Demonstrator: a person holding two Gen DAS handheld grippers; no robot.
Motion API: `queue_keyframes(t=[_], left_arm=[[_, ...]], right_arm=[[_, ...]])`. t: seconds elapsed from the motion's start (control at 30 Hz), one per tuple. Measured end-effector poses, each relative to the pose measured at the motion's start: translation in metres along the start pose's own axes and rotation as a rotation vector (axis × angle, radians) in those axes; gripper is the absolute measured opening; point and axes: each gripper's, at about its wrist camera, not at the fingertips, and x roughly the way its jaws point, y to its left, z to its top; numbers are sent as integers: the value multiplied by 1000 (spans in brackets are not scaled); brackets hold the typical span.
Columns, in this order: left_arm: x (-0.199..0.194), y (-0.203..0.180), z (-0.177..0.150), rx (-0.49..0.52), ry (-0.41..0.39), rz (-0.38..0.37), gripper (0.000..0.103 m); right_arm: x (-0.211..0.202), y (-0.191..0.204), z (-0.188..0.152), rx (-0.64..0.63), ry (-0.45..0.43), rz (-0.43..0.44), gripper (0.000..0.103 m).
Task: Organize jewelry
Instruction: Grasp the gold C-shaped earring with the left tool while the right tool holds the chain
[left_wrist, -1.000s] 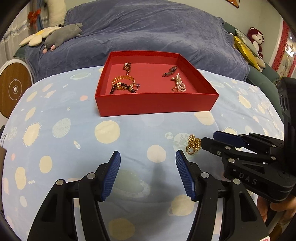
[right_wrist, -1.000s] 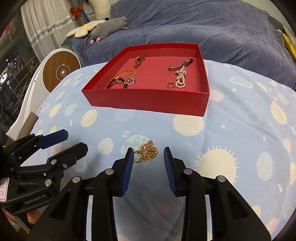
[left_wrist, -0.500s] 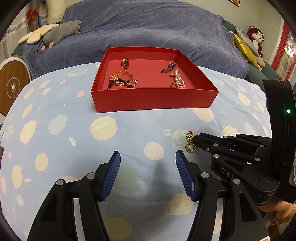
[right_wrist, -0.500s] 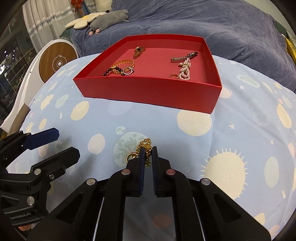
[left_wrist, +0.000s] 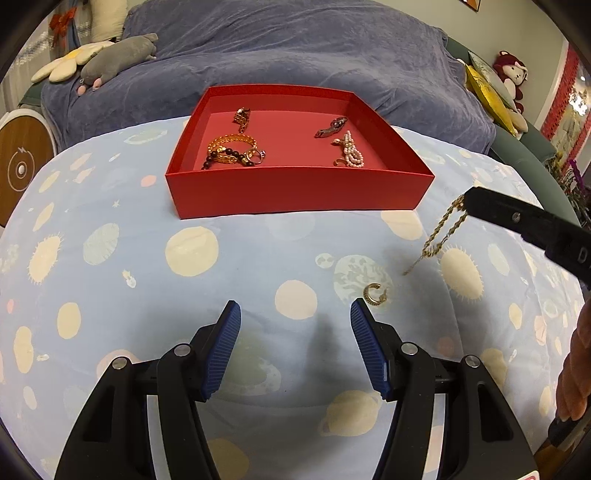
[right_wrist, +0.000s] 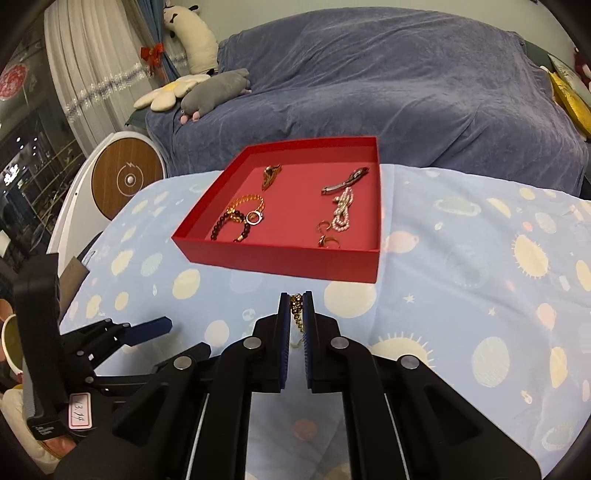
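Observation:
A red tray (left_wrist: 295, 195) (right_wrist: 280, 260) sits on the blue spotted cloth and holds several pieces: gold and dark-bead bracelets (left_wrist: 231, 153), a pearl string (left_wrist: 352, 151), a clasp, a gold charm. My right gripper (right_wrist: 295, 299) is shut on a gold chain (right_wrist: 296, 312), lifted above the cloth; in the left wrist view the chain (left_wrist: 441, 236) dangles from the right gripper (left_wrist: 467, 203). A small gold ring (left_wrist: 373, 293) lies on the cloth just beyond my left gripper's right fingertip. My left gripper (left_wrist: 295, 325) is open and empty, low over the cloth.
A blue-covered sofa (right_wrist: 369, 92) with plush toys (left_wrist: 110, 59) stands behind the table. A round wooden-faced device (right_wrist: 127, 181) stands at the left. The left gripper (right_wrist: 147, 328) shows at lower left in the right wrist view.
My right gripper closed on the gold chain and lifted it up and right off the cloth. A small gold ring stayed behind on the cloth. My left gripper stayed open and still.

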Motion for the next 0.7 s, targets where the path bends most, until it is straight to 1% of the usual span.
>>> queue_keyframes(t=[0.2,0.3,0.37,0.43,0.47,0.5,0.57,0.63,0.67,0.7], left_arm=[[14,-23,0,40,12,-65,60],[22,-37,1,70,10,-78,60],[29,-47,2,100,10,-72,59],[37,-53,1,128,10,-55,49],[41,-54,1,133,12,-49,49],[41,-56,1,142,-10,-34,48],[43,-58,1,166,-27,-4,42],[43,-58,0,180,-47,24,25],[43,-57,1,183,-54,34,22],[43,-56,1,184,-57,38,15]], right_arm=[[-6,-18,-2,33,4,-22,6],[-6,-19,-5,34,9,-23,6],[-6,-21,-7,34,13,-23,6],[-5,-22,-9,38,20,-19,6],[-5,-22,-10,38,24,-18,6],[-4,-22,-11,38,28,-19,6],[-3,-23,-13,39,35,-18,6],[-2,-22,-14,37,39,-18,6],[-2,-22,-14,36,40,-17,6],[-2,-22,-14,37,41,-16,6]])
